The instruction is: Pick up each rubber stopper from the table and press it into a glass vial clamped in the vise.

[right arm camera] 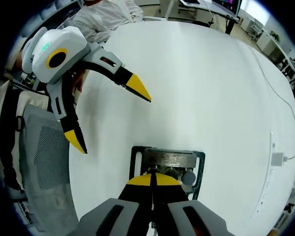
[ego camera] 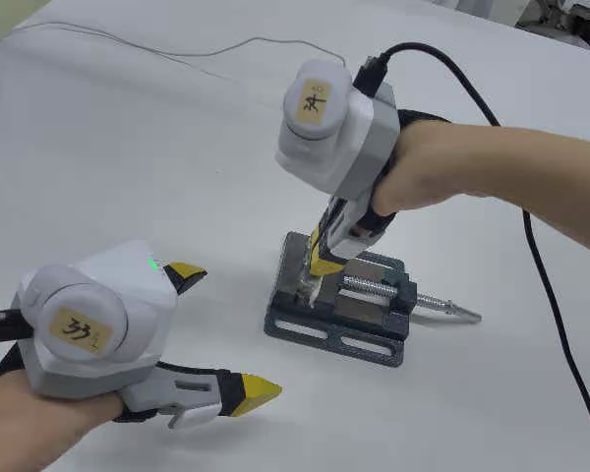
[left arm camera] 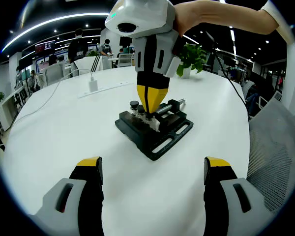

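Head view first: you've got two grippers in play. Your left gripper [ego camera: 224, 332] is at the lower left, its two yellow-tipped jaws spread wide with nothing between them, over the bare white table [ego camera: 128, 147]. Your right gripper [ego camera: 320, 273] comes down from the upper middle and points straight into the one dark vise [ego camera: 339, 334] at centre frame. The vise's screw handle pokes out to the right, and one black cable [ego camera: 531, 246] trails down the right side. In the left gripper view your own two jaws stand well apart at the bottom, and the vise sits mid-frame. The right gripper's tips are squeezed together right on the glass vials [left arm camera: 138, 115] clamped in it. I count one dark stopper [left arm camera: 133, 104] seated on a vial, just left of those tips. The number of vials is too small to call. One white charger [left arm camera: 92, 84] lies further back on the table. In the right gripper view your jaws meet tip to tip at bottom centre, over the vise's opening, with one round stopper top just to their right. Can't tell if anything's pinched between them.
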Action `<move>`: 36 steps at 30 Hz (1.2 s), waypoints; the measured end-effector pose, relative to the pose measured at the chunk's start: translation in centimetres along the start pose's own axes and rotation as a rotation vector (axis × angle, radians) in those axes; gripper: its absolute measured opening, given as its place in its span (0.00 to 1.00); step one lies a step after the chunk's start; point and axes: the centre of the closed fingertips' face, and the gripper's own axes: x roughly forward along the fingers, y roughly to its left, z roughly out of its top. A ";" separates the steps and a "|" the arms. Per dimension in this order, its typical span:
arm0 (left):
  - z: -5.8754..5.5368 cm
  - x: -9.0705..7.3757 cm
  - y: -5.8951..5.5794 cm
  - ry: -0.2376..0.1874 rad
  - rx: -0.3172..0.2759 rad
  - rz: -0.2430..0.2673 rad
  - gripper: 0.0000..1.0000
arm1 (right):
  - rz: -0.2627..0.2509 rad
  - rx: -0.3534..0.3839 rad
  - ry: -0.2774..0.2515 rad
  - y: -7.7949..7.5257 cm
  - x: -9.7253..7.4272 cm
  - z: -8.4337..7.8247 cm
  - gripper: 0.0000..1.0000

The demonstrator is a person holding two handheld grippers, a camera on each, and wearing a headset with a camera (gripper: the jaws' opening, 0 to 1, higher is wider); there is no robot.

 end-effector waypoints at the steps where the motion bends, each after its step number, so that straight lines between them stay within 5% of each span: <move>1: 0.2 -0.1 0.0 -0.003 0.005 0.003 0.83 | 0.001 0.014 -0.005 0.0 0.0 0.0 0.00; 9: 1.3 -1.0 0.0 -0.019 0.020 0.025 0.83 | -0.009 0.065 -0.074 0.2 -0.2 -0.1 0.00; 17: 1.6 -1.5 -0.3 -0.027 0.019 0.036 0.83 | -0.043 0.069 -0.080 0.4 -0.2 0.0 0.00; 28: 2.3 -1.4 -0.8 -0.028 0.043 0.019 0.83 | -0.084 0.169 -0.241 0.3 -0.4 0.0 0.00; 36: 2.7 -1.5 -0.7 -0.027 0.058 0.021 0.83 | -0.106 0.166 -0.260 -0.1 -0.4 0.3 0.00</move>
